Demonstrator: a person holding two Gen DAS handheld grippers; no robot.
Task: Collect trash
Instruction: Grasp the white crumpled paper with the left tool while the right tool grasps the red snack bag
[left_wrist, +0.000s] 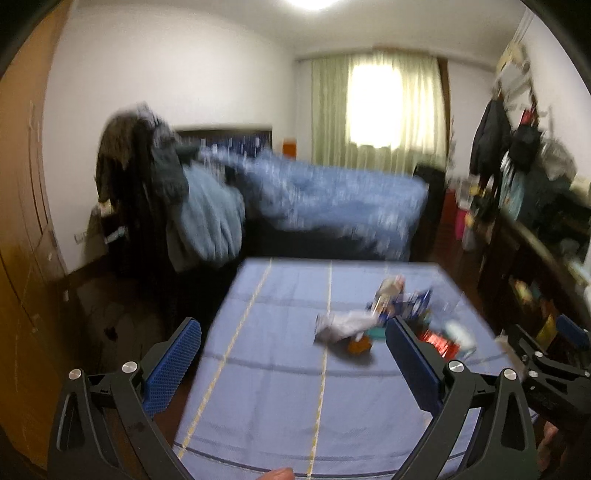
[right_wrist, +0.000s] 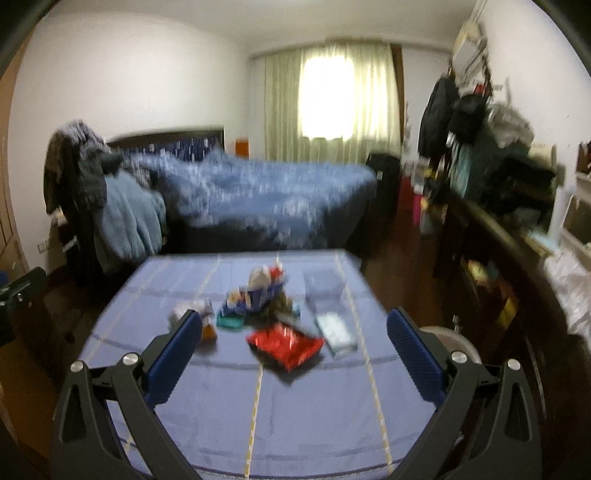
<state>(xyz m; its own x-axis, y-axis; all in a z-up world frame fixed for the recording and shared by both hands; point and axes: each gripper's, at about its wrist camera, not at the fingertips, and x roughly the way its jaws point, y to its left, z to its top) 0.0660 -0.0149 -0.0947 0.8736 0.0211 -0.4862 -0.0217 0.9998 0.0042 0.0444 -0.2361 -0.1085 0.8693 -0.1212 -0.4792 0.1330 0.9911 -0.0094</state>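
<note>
A heap of trash lies on a table under a blue cloth (right_wrist: 295, 406). In the right wrist view I see a red foil wrapper (right_wrist: 286, 344), a teal piece (right_wrist: 229, 322), a blue-and-white bag (right_wrist: 258, 293) and a clear pale packet (right_wrist: 336, 330). The left wrist view shows a crumpled white-grey wrapper (left_wrist: 345, 325) and the blue bag (left_wrist: 400, 301), all blurred. My left gripper (left_wrist: 293, 328) is open above the near table, short of the heap. My right gripper (right_wrist: 294, 321) is open too, nothing between its fingers. The right gripper (left_wrist: 546, 354) also shows at the left view's right edge.
Behind the table stands a bed with a blue quilt (right_wrist: 266, 192). Clothes hang over a rack (left_wrist: 147, 177) at the left. A dark cluttered sideboard (right_wrist: 509, 236) runs along the right wall. A round pale bin rim (right_wrist: 450, 341) sits by the table's right side. A wooden wardrobe (left_wrist: 22, 221) stands left.
</note>
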